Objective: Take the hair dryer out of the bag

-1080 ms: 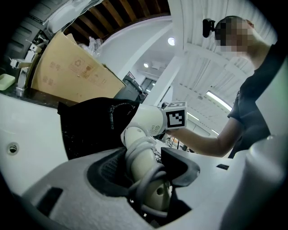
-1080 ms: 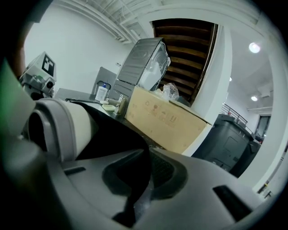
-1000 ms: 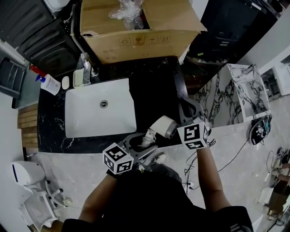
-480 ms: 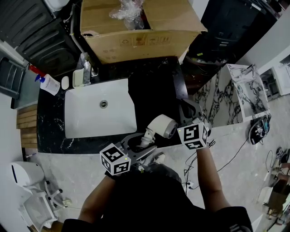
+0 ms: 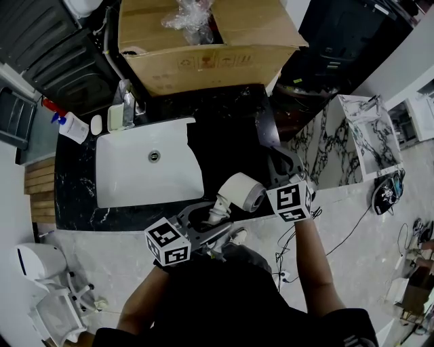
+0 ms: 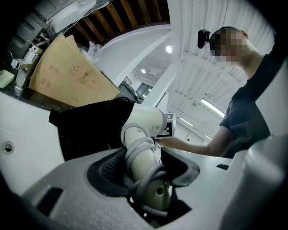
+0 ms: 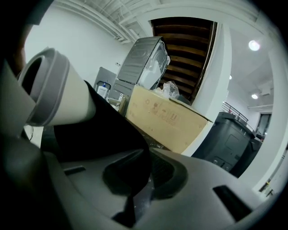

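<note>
L tool (image 6: pixel 144 167) clamped wide on hair dryer (image 6: pixel 143 128) handle, cord wound round it. R tool (image 7: pixel 140 179) nearly closed, pinching black bag (image 7: pixel 101 134) fabric. Dryer head sits at bag mouth, above counter (image 5: pixel 78 200) front edge.

Imo: hold R pinch firm as anchor, draw L straight away from the mouth, watch for cord snagging the fabric.

Anything else in bag: can't see. Cardboard box (image 5: pixel 203 47) at back of counter holds crumpled plastic wrap (image 5: pixel 193 15).

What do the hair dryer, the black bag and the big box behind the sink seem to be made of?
Hair dryer: probably plastic, smooth matte cream, with soft highlights.
Black bag: seemingly soft cloth; it drapes in folds.
Box: brown cardboard, dull, with folded flaps and printed symbols.
</note>
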The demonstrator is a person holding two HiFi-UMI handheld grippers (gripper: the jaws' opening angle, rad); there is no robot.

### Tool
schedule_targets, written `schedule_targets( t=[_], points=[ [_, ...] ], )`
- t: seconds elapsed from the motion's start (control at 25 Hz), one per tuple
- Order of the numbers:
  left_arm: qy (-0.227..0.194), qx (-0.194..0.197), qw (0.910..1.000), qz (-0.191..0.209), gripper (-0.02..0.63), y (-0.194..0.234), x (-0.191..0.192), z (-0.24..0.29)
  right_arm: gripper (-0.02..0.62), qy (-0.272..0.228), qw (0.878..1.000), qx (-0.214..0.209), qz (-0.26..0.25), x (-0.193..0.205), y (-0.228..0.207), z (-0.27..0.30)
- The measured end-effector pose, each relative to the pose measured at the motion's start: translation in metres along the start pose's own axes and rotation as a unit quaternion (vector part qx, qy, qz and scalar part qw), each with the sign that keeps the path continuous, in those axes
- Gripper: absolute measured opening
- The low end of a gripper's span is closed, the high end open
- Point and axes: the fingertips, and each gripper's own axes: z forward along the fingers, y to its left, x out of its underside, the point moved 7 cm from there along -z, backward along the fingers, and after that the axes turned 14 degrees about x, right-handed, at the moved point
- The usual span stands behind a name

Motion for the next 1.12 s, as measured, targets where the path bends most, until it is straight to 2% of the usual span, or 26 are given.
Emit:
schedule_targets(
  t=[0.24,1.12],
  points=[
    [0.005,0.005,1.0000,-0.001,0.241,0.001,0.007,0.000,0.034,-0.008,0.999,-0.014,0.033,0.003,-0.004,0.009],
    [0.015,0.054,0.9982,0.018,0.241,-0.004,0.007,0.012,0.034,-0.018,0.999,-0.025,0.030,-0.028,-0.010,0.055]
  ],
)
